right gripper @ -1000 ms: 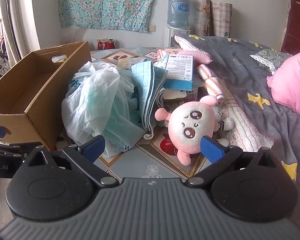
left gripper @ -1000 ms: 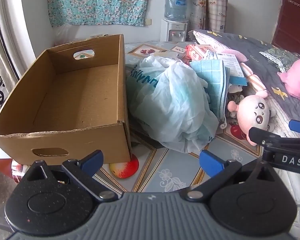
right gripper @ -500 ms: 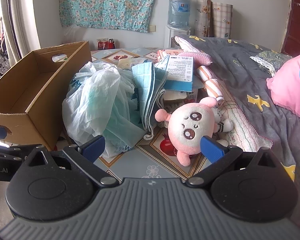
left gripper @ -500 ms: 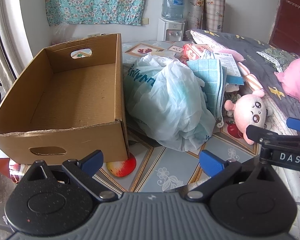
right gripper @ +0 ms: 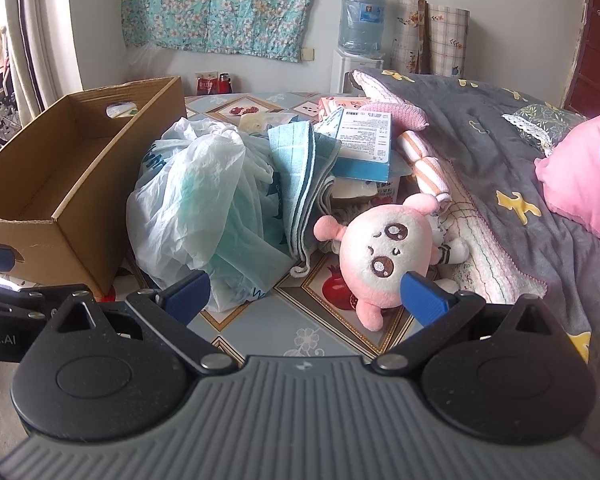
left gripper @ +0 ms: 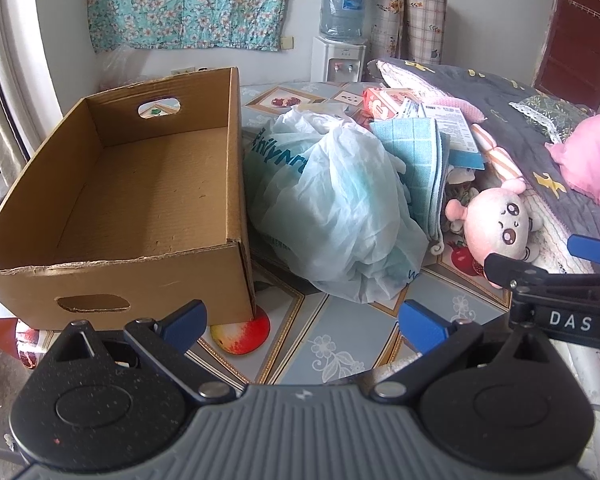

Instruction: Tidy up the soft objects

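Cardboard box (left gripper: 140, 208) sits left of a plastic bag (left gripper: 332, 208); pink plush toy (right gripper: 384, 256) lies right. Left gripper (left gripper: 304, 320) and right gripper (right gripper: 304, 292) hover near, jaws spread, holding nothing.

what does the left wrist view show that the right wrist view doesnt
Only the left wrist view shows the bare floor of the cardboard box, its near handle cutout, and the right gripper open.

Only the right wrist view shows red bottles behind the box and the left gripper's side at the frame edge.

Both show the plastic bag, folded blue towel, pink plush toy, water dispenser and grey quilt.
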The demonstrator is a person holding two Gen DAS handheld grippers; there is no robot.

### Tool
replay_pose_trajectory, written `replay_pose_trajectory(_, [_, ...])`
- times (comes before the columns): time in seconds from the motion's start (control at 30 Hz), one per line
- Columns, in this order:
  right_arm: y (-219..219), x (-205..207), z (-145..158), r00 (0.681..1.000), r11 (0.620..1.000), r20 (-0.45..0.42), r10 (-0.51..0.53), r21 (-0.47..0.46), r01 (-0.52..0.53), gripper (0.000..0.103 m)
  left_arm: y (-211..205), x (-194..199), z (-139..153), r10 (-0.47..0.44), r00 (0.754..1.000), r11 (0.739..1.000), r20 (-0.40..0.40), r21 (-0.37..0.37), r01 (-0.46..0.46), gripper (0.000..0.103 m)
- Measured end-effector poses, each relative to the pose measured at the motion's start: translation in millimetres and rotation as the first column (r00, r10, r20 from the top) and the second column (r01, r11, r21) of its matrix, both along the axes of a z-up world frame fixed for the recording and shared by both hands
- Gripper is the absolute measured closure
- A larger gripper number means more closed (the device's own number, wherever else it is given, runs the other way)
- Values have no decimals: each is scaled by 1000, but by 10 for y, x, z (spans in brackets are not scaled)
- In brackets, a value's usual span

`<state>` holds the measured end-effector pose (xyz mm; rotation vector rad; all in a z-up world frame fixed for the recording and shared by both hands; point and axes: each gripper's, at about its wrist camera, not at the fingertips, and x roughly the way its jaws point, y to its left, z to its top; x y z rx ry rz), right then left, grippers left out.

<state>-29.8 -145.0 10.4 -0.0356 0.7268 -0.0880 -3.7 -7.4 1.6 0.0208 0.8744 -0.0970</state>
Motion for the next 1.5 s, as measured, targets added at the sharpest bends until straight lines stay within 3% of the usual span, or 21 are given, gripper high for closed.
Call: replay_pose_trajectory(1.5, [65, 47, -26, 1000, 1000, -12, 22, -17, -22, 1, 58, 5, -1, 7, 1000, 1000, -5, -6, -7, 0])
